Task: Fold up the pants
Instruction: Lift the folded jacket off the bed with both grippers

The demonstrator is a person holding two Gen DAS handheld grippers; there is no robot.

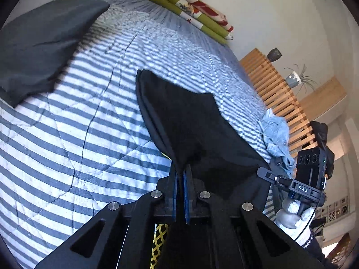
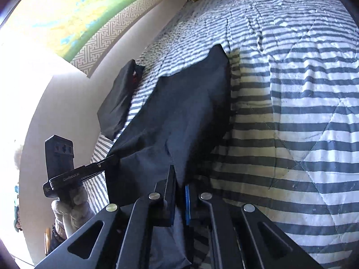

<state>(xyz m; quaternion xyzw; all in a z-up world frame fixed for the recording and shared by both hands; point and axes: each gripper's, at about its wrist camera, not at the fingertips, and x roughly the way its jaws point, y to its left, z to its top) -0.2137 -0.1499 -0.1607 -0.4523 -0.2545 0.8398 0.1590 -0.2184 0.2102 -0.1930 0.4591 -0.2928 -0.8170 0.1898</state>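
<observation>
Two fisheye views are taken from the handheld grippers, each aimed forward and downward along its jaws, close above a striped bed (image 1: 89,134). The black pants (image 1: 190,123) are shared by both views, and each gripper is caught at the edge of the other's frame.

Dark, nearly black pants (image 1: 186,121) lie stretched lengthwise across a blue-and-white striped quilt (image 1: 89,112). The near end is lifted off the bed and pulled taut, while the far end rests flat, its edge slightly uneven.
</observation>
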